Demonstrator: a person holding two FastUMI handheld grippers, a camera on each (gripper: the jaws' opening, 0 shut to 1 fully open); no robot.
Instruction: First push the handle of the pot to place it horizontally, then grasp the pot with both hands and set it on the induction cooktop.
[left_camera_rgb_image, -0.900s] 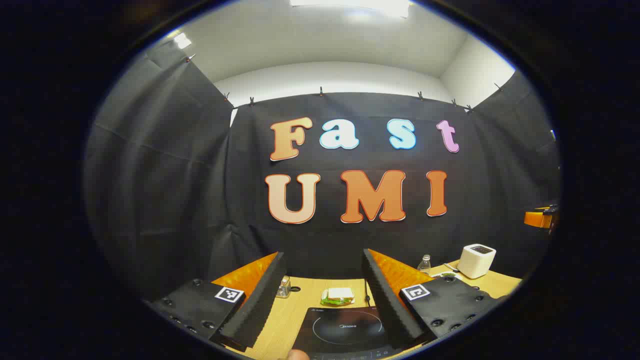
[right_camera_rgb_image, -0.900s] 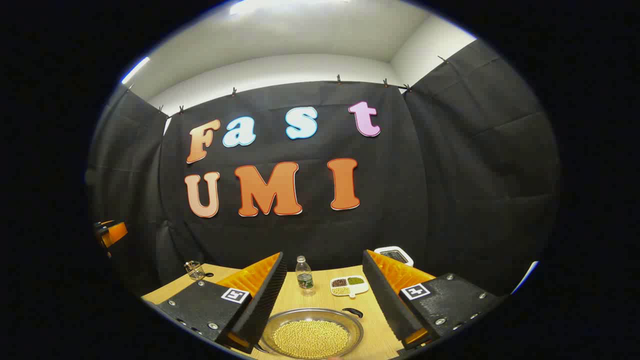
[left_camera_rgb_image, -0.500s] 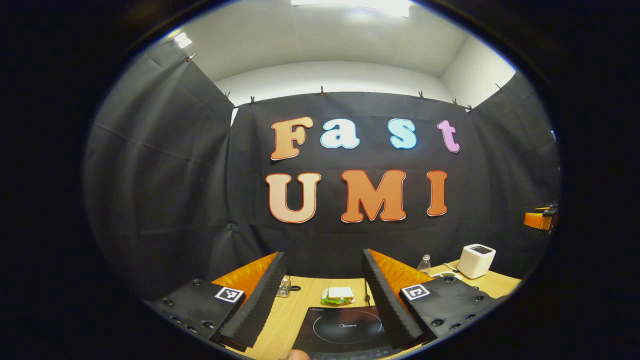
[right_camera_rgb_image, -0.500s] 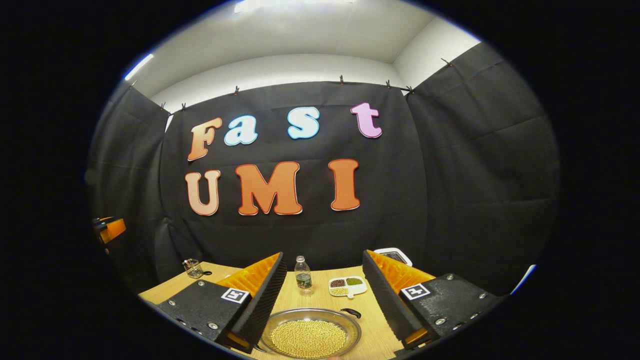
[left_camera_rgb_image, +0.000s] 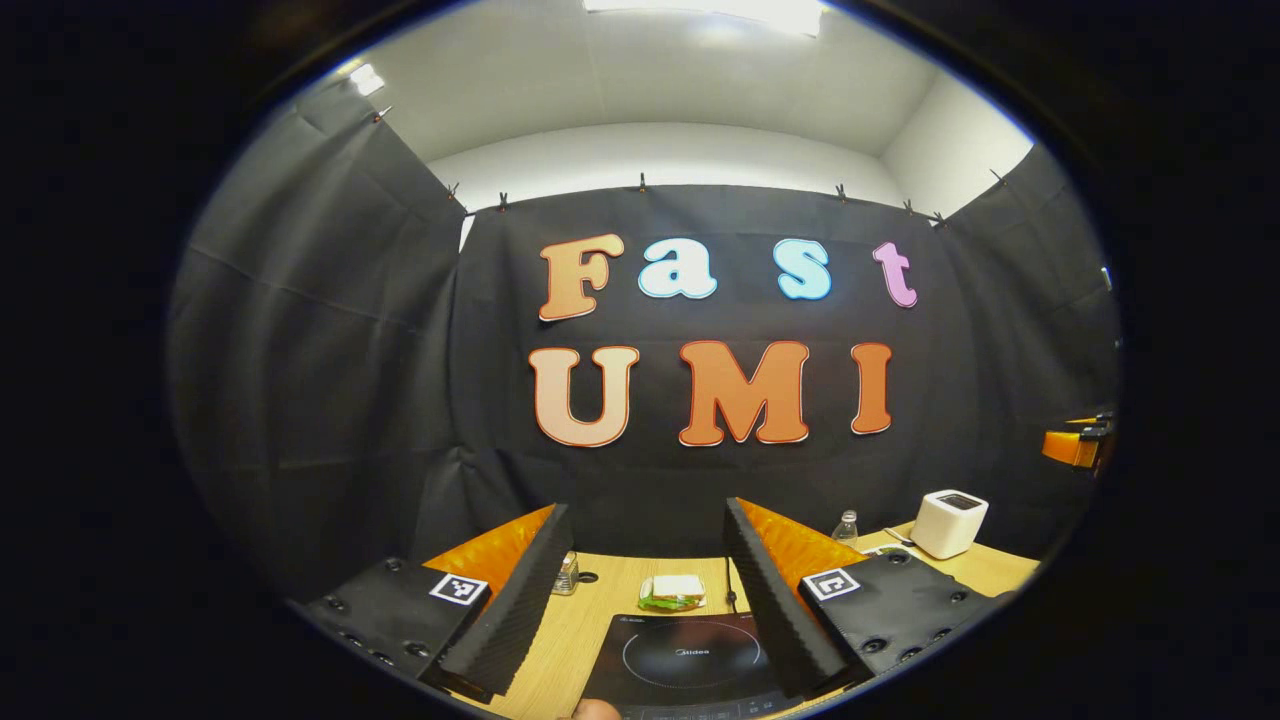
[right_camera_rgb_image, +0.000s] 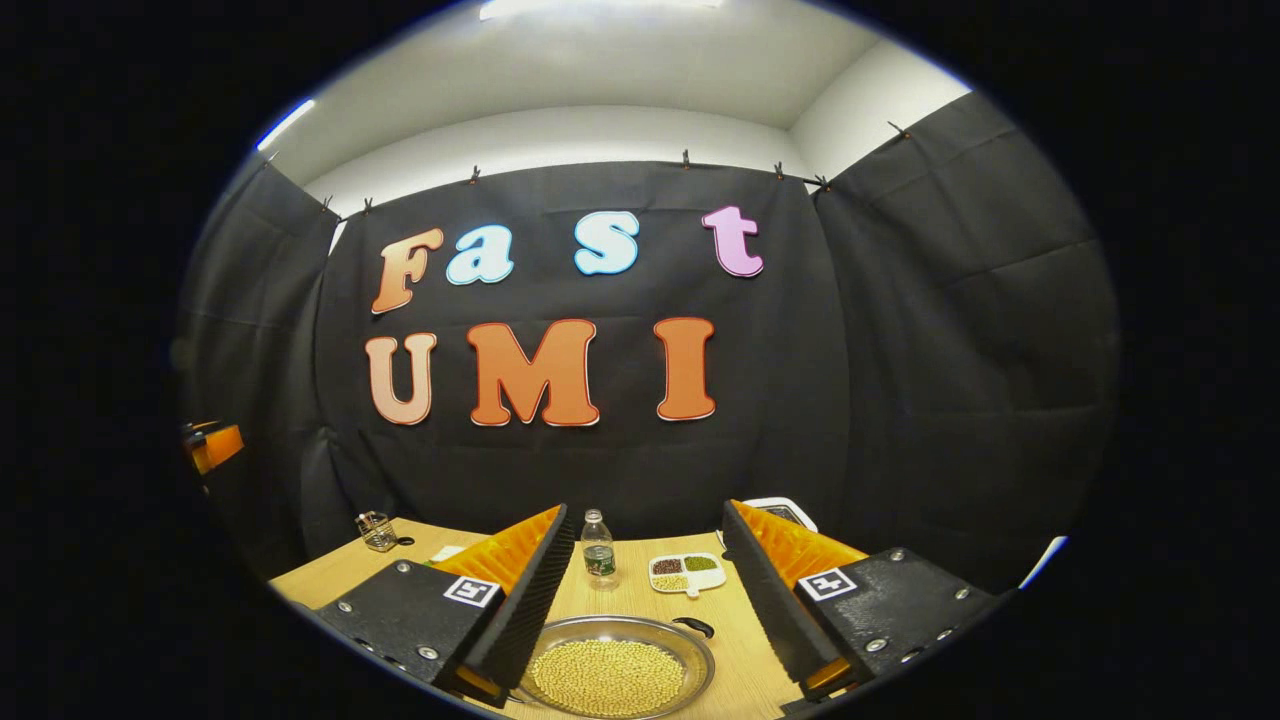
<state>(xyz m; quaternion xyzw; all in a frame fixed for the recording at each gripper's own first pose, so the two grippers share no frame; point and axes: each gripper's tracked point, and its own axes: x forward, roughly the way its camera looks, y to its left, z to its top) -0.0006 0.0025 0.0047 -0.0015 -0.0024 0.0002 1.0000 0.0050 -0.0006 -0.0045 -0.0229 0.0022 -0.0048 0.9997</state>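
In the right gripper view a shallow metal pot (right_camera_rgb_image: 610, 672) full of yellow beans sits on the wooden table between my right gripper's (right_camera_rgb_image: 648, 600) spread fingers, below and ahead of them. A small dark pot handle (right_camera_rgb_image: 692, 626) juts out at its far right rim. That gripper is open and holds nothing. In the left gripper view the black induction cooktop (left_camera_rgb_image: 690, 662) lies on the table under my left gripper (left_camera_rgb_image: 648, 600), which is open as well and hangs above it. The other gripper (left_camera_rgb_image: 1075, 445) shows at the far right edge of the left gripper view.
On the table stand a water bottle (right_camera_rgb_image: 598, 548), a white divided dish of beans (right_camera_rgb_image: 685, 573), a glass jar (right_camera_rgb_image: 376, 531) and a white tray (right_camera_rgb_image: 785, 512). Behind the cooktop lie a wrapped sandwich (left_camera_rgb_image: 672, 592), a small jar (left_camera_rgb_image: 567, 574) and a white box appliance (left_camera_rgb_image: 949, 522).
Both views have drifted slightly: the table things sit a little lower and farther in. Both grippers stay open, and the pot and cooktop have not moved.
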